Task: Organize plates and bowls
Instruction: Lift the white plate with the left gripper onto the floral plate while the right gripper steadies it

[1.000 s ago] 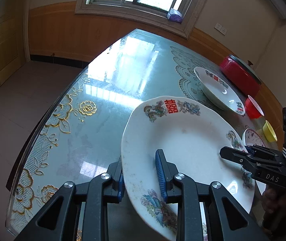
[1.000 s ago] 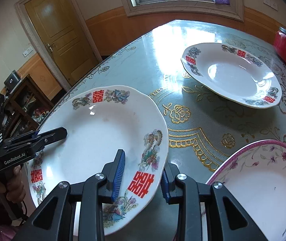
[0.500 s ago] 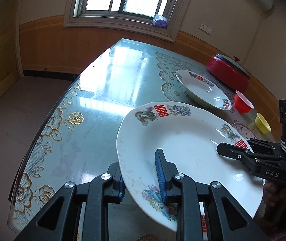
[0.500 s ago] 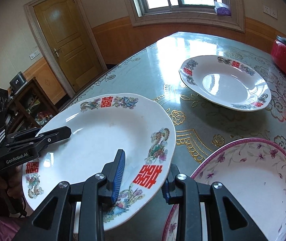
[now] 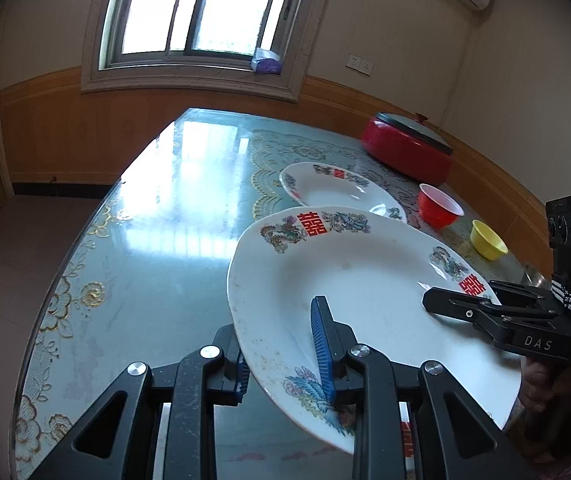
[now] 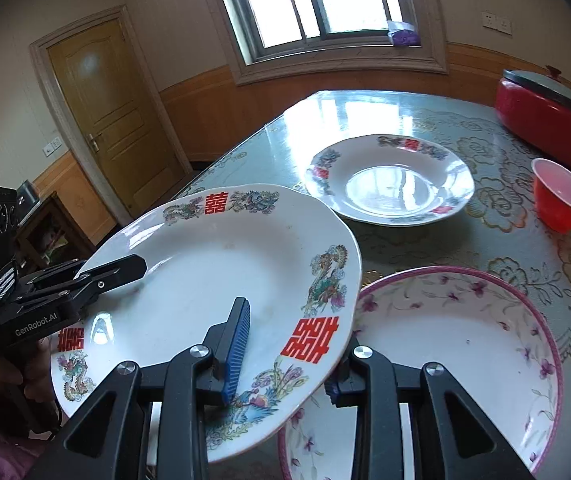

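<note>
A large white plate (image 5: 365, 280) (image 6: 221, 280) with red characters and dragon prints hangs in the air above the table, tilted. My left gripper (image 5: 281, 356) is shut on its near rim, one blue pad above and one below. My right gripper (image 6: 285, 356) is shut on the opposite rim in the same way. Each gripper shows in the other's view, clamped on the plate's edge. A matching deep plate (image 5: 341, 192) (image 6: 389, 180) lies farther out on the table. A bowl with a pink floral rim (image 6: 437, 344) sits just under and right of the held plate.
The glass-topped table (image 5: 157, 232) has a lace-pattern cloth. A red cup (image 5: 439, 210) (image 6: 561, 194), a yellow cup (image 5: 487, 244) and a red lidded pot (image 5: 405, 148) (image 6: 545, 112) stand along the far right. The table's left edge drops to the floor. A hand (image 5: 541, 380) holds the right gripper.
Both grippers have lifted the large plate up and carried it toward the far deep plate; the held plate's far rim now overlaps that plate's near edge in both views. Both grips are unchanged.
</note>
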Motion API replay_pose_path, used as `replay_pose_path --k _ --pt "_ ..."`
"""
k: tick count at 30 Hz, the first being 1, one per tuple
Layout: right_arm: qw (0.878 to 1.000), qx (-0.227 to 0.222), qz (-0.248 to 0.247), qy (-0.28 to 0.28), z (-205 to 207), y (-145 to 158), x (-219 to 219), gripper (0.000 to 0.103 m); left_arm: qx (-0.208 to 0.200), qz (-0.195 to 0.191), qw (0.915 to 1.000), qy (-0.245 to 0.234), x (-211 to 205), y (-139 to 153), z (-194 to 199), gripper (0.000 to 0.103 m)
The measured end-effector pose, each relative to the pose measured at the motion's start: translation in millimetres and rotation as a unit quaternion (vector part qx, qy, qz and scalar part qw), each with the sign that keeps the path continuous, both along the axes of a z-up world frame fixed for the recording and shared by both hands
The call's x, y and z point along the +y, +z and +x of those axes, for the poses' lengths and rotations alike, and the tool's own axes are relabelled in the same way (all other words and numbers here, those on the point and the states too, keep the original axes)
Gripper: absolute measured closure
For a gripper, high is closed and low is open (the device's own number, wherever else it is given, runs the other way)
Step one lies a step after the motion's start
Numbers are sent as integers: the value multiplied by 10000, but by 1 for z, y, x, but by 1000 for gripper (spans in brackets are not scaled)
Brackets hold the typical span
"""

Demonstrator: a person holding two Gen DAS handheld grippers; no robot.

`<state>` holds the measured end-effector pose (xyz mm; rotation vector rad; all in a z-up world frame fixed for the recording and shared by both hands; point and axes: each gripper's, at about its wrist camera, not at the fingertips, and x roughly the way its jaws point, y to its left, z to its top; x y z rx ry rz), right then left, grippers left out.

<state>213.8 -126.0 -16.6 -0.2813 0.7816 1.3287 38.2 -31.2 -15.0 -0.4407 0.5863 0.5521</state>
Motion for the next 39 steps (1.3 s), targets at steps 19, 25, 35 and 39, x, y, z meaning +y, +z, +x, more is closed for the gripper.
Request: replay_pose_path --k 19,25,35,39 --pt "9842 302 -292 -1722 61 -18 -119 71 337 -306 9848 -1674 -69 -12 116 72" --pt "9806 476 -406 -1860 75 -30 -125 71 557 -312 9834 -1699 -77 -18 130 72" --pt "9778 569 -502 -1951 88 -36 -129 70 791 -324 9826 -1650 -77 -25 142 70" --pt "9794 551 -504 -1877 88 -33 -131 70 777 -438 9820 -1668 -77 -27 140 70"
